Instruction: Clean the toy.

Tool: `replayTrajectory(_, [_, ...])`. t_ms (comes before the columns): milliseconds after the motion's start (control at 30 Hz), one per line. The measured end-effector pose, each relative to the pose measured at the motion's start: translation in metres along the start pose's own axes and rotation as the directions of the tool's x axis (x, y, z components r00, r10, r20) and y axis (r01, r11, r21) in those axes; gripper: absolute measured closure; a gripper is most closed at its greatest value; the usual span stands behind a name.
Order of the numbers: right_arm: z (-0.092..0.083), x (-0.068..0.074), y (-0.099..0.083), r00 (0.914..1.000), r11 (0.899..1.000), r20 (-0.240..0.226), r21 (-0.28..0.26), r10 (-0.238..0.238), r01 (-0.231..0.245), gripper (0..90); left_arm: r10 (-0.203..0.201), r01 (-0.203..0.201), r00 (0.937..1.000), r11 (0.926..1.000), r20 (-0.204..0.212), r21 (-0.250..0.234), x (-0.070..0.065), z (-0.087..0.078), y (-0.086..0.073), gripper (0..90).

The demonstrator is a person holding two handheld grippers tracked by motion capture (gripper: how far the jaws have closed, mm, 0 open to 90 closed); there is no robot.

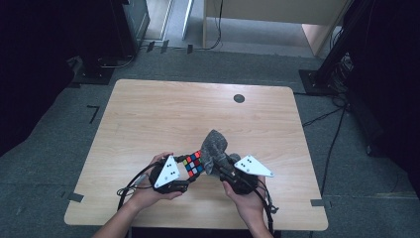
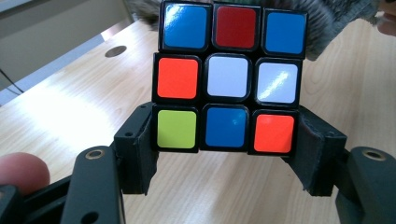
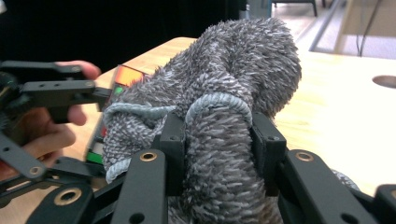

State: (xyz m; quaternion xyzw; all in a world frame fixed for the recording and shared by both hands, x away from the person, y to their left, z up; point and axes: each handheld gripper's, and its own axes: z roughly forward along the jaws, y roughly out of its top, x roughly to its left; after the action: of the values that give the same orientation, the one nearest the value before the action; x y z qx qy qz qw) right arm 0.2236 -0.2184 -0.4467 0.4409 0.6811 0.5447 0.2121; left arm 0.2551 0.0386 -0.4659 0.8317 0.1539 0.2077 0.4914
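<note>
High view has the left gripper (image 1: pixel 184 171) pinching the puzzle cube (image 1: pixel 194 164) and the right gripper (image 1: pixel 221 167) clamped on the grey cloth (image 1: pixel 214 148); cloth touches cube; I'd judge wiping underway, unfinished.

No text, label, brand, number or sign can be read in any of the views. The colour cube (image 2: pixel 227 77) carries plain stickers only, blue, red, orange, white and yellow-green, none with lettering. The grey cloth (image 3: pixel 219 116) bears no visible tag, and the wooden table (image 1: pixel 148 114) has no marking that can be read.
</note>
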Motion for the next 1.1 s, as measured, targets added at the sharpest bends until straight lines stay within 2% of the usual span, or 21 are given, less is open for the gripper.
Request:
replayTrajectory(33, [-0.001,0.0,0.0,1.0,1.0,-0.002,-0.008,0.008,-0.008,64.5,-0.006,0.006,1.0,1.0,0.004,0.005,0.001,0.0,0.0,33.9])
replayTrajectory(100, [-0.003,0.003,0.002,0.9998,0.999,-0.014,-0.033,-0.012,0.012,64.5,-0.022,0.022,0.9996,0.9996,0.02,0.02,0.003,0.002,-0.001,33.9])
replayTrajectory(167, [-0.004,0.011,0.004,0.9971,0.996,-0.028,-0.047,-0.071,0.07,64.4,-0.03,0.029,0.9991,0.9993,0.03,0.023,0.003,0.003,-0.001,33.9])
replayTrajectory(233, [-0.003,0.015,0.004,0.9949,0.995,-0.022,-0.034,-0.099,0.098,64.2,-0.033,0.032,0.9985,0.9995,0.044,0.007,0.002,0.003,0.0,33.9])
replayTrajectory(333, [0.0,0.007,0.0,0.9971,0.997,-0.011,-0.01,-0.075,0.075,64.1,-0.03,0.03,0.998,0.9994,0.056,-0.014,0.001,0.002,0.0,33.9])
replayTrajectory(400, [0.001,-0.002,-0.002,0.9954,0.996,0.05,0.036,-0.082,0.08,64.2,-0.044,0.046,0.9968,0.9987,0.066,-0.024,0.002,0.002,0.0,34.0])
replayTrajectory(433, [0.0,-0.006,-0.002,0.9961,0.998,0.065,0.036,-0.06,0.058,64.1,-0.045,0.047,0.9969,0.9986,0.064,-0.025,0.002,0.002,0.001,34.1])
replayTrajectory(500, [-0.005,-0.011,-0.001,0.999,1.0,0.044,0.006,-0.007,0.007,64.1,-0.044,0.046,0.9971,0.9987,0.062,-0.022,0.002,0.002,0.0,34.1])
replayTrajectory(567, [-0.011,-0.007,0.004,1.0,0.999,-0.002,-0.045,-0.007,0.007,63.9,-0.031,0.032,0.9981,0.9994,0.054,-0.013,0.0,0.003,0.0,34.1])
replayTrajectory(633, [-0.014,0.003,0.01,0.9975,0.996,-0.052,-0.078,-0.048,0.043,63.7,-0.017,0.017,0.999,0.9999,0.041,0.001,-0.003,0.005,0.001,34.1])
replayTrajectory(667, [-0.014,0.007,0.011,0.9959,0.995,-0.057,-0.079,-0.07,0.066,63.7,-0.014,0.014,0.9991,0.9999,0.039,0.003,-0.004,0.006,0.001,34.1])
replayTrajectory(733, [-0.011,0.015,0.011,0.9904,0.99,-0.03,-0.056,-0.135,0.133,63.8,-0.009,0.008,0.9995,0.9998,0.031,0.018,-0.006,0.007,0.003,34.1])
replayTrajectory(800, [-0.011,0.021,0.009,0.9856,0.984,-0.002,-0.055,-0.169,0.169,63.7,0.008,-0.009,0.9999,0.9987,0.009,0.05,-0.007,0.009,0.004,34.1])
replayTrajectory(833, [-0.011,0.025,0.009,0.9791,0.977,0.01,-0.06,-0.203,0.204,63.6,0.014,-0.013,0.9999,0.9977,-0.004,0.067,-0.008,0.01,0.004,34.1])
replayTrajectory(867, [-0.01,0.032,0.008,0.9659,0.964,0.034,-0.056,-0.257,0.258,63.6,0.019,-0.018,0.9997,0.9961,-0.015,0.086,-0.009,0.011,0.005,34.1])
replayTrajectory(900, [-0.009,0.039,0.007,0.9471,0.947,0.055,-0.043,-0.316,0.319,63.3,0.023,-0.021,0.9994,0.995,-0.026,0.098,-0.011,0.013,0.006,34.1])
replayTrajectory(967, [-0.004,0.055,0.003,0.8997,0.901,0.065,-0.014,-0.432,0.433,63.0,0.034,-0.029,0.9984,0.9926,-0.044,0.118,-0.014,0.014,0.009,34.1])
replayTrajectory(1000, [-0.002,0.063,-0.001,0.8675,0.87,0.074,-0.002,-0.492,0.493,62.9,0.045,-0.038,0.9976,0.9906,-0.052,0.131,-0.016,0.015,0.011,34.1])
replayTrajectory(1033, [0.001,0.069,-0.005,0.8303,0.834,0.088,0.011,-0.55,0.552,62.9,0.048,-0.04,0.9972,0.9902,-0.058,0.134,-0.017,0.015,0.012,34.1])
replayTrajectory(1067, [0.004,0.074,-0.009,0.7965,0.803,0.105,0.029,-0.595,0.596,62.9,0.049,-0.04,0.9969,0.9896,-0.062,0.138,-0.017,0.015,0.012,34.2])
replayTrajectory(1100, [0.006,0.076,-0.011,0.7722,0.781,0.125,0.043,-0.623,0.623,62.9,0.049,-0.04,0.9968,0.9895,-0.063,0.139,-0.017,0.015,0.011,34.2])
